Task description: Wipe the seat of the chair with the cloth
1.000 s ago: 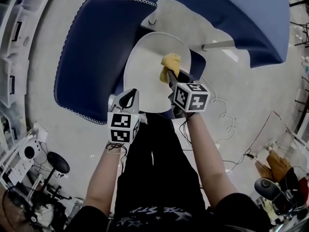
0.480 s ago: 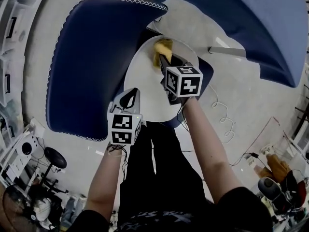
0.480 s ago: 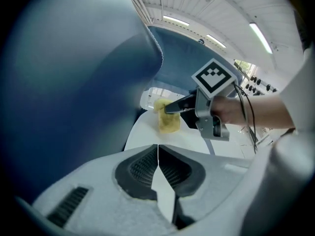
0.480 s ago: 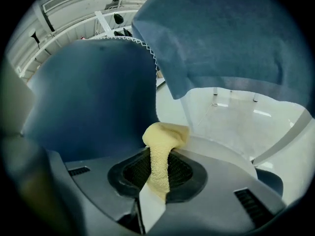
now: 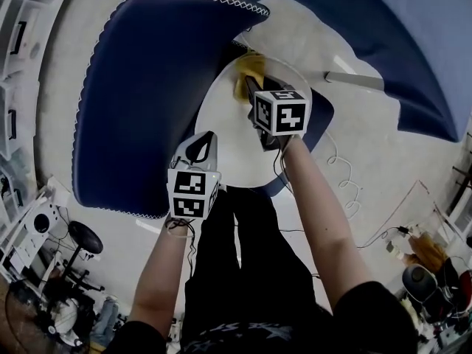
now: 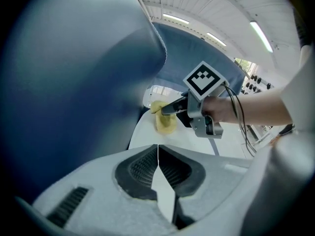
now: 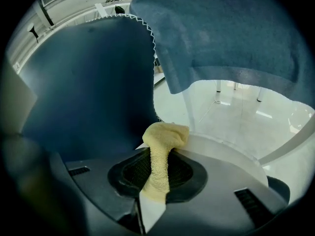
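The right tool is clamped on the yellow knitted cloth, which sits at the far edge of the round white chair seat, just beside a dark blue fabric panel with white-stitched trim. The left tool is closed on nothing, over the seat's near edge.

The right gripper covers the near end of the cloth, and its cube hides part of the seat. The left gripper masks the seat's near rim. The blue drape runs off the head view's top and right edges.
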Motion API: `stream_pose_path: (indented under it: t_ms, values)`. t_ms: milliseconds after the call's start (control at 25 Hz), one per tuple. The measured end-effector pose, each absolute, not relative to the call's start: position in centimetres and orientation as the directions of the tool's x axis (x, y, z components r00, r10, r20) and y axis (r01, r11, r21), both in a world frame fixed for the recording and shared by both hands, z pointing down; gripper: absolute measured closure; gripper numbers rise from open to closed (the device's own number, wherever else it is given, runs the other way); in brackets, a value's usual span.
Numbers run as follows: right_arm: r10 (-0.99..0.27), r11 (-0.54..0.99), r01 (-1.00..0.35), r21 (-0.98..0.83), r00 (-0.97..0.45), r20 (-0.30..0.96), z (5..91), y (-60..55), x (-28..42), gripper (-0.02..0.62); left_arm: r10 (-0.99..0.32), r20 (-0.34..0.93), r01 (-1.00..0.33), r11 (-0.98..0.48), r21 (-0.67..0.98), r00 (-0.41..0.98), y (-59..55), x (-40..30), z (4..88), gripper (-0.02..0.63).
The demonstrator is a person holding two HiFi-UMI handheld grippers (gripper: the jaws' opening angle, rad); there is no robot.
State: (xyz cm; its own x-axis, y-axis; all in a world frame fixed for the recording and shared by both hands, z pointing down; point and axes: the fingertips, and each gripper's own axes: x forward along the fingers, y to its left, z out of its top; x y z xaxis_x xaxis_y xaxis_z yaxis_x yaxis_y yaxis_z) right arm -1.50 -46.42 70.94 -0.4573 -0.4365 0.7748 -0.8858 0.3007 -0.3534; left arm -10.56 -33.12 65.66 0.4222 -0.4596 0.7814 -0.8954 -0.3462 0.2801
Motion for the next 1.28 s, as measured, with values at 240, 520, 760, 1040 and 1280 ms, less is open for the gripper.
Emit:
stream_pose_path:
  t_ms: [240, 520, 760, 1040, 1280]
  values:
    - [-0.454, 0.249, -0.909, -0.333, -0.413, 0.789, 71.0, -46.0, 0.6, 0.525, -0.449, 0.784, -0.891, -0.35, 0.287, 0.429, -32.1, -10.8, 65.4, 0.584]
    - [-0.482, 0.162, -0.942, -0.293, -0.335, 0.81, 71.2, -44.1, 4.7, 0.523, -0.432, 0.774, -0.866, -0.407, 0.291, 0.464, -31.1, -9.6, 64.8, 0.584]
    - [-0.513, 0.043, -0.959, -0.279, -0.261, 0.818, 71.5, -42.2, 9.6, 0.523, -0.409, 0.767, -0.838, -0.46, 0.294, 0.494, -29.8, -7.8, 64.6, 0.584]
    - [-0.518, -0.045, -0.967, -0.252, -0.193, 0.833, 71.5, -39.2, 13.7, 0.522, -0.394, 0.767, -0.827, -0.475, 0.302, 0.506, -28.5, -7.0, 64.4, 0.584]
    - [-0.519, -0.131, -0.957, -0.258, -0.155, 0.841, 71.9, -36.5, 15.5, 0.522, -0.399, 0.766, -0.827, -0.479, 0.295, 0.504, -28.0, -7.1, 64.1, 0.584]
